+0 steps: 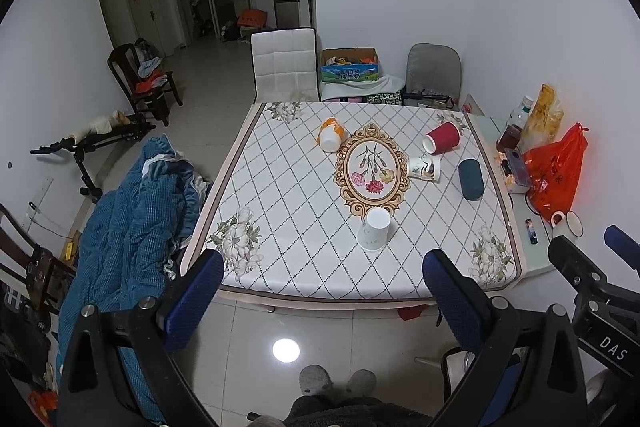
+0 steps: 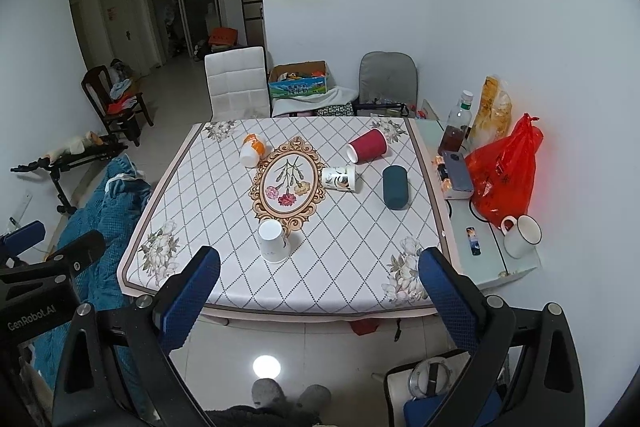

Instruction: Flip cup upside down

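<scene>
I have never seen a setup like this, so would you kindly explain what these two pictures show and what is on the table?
A person holds a two-finger gripper in each hand, each with its own fisheye camera looking along blue fingers. One picture comes from the left gripper, the other from the right gripper. Both are open, hold nothing, and hang before the table. On it, a white cup stands upside down; an orange cup, red cup, printed cup and dark green cup lie on their sides.

Red plastic bag [image 2: 505, 174], enamel mug [image 2: 522, 235], bottle [image 2: 456, 129] on side table [image 2: 486, 263]; white chair [image 2: 236, 83], milk carton box [image 2: 299, 79], blue blanket [image 1: 128, 211] beside floral tablecloth [image 2: 344, 251].
</scene>
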### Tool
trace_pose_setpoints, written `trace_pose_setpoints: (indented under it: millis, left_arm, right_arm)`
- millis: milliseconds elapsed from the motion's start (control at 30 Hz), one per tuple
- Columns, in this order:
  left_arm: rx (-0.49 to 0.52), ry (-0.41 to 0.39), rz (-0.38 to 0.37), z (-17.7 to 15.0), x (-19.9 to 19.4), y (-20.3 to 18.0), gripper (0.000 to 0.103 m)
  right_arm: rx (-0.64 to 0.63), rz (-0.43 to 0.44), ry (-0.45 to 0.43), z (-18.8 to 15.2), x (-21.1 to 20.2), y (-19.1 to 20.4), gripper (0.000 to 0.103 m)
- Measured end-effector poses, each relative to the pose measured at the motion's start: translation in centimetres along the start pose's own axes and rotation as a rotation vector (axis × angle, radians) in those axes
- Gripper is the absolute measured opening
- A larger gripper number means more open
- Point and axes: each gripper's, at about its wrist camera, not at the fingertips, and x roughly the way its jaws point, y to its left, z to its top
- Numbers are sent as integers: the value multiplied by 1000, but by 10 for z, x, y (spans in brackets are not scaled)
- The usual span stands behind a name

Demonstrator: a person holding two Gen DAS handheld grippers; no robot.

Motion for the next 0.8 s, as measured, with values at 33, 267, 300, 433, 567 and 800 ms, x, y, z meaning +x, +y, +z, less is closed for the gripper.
trace_pose_setpoints:
  millis: [33,267,300,433,567,800]
  left_arm:
    - [-2,0,1,0,0,0,102]
    - [-1,0,0,0,0,0,102]
    - [-1,0,0,1,0,-1,102]
    - [-2,1,-1,0,0,0,102]
    - [-1,1,-3,-5,-1,0,102]
    - [-1,1,-3,-7,-2,-1,102]
  right_arm:
    - [-1,-1,0,0,0,0,101]
    - [2,1,1,-2,0,-1,101]
    - [4,2,1,-2,0,-1,101]
    - [4,2,1,-2,0,-1,101]
    - [5,2,2,-1,0,-1,101]
    - [0,4,0,-4,-1,-2,101]
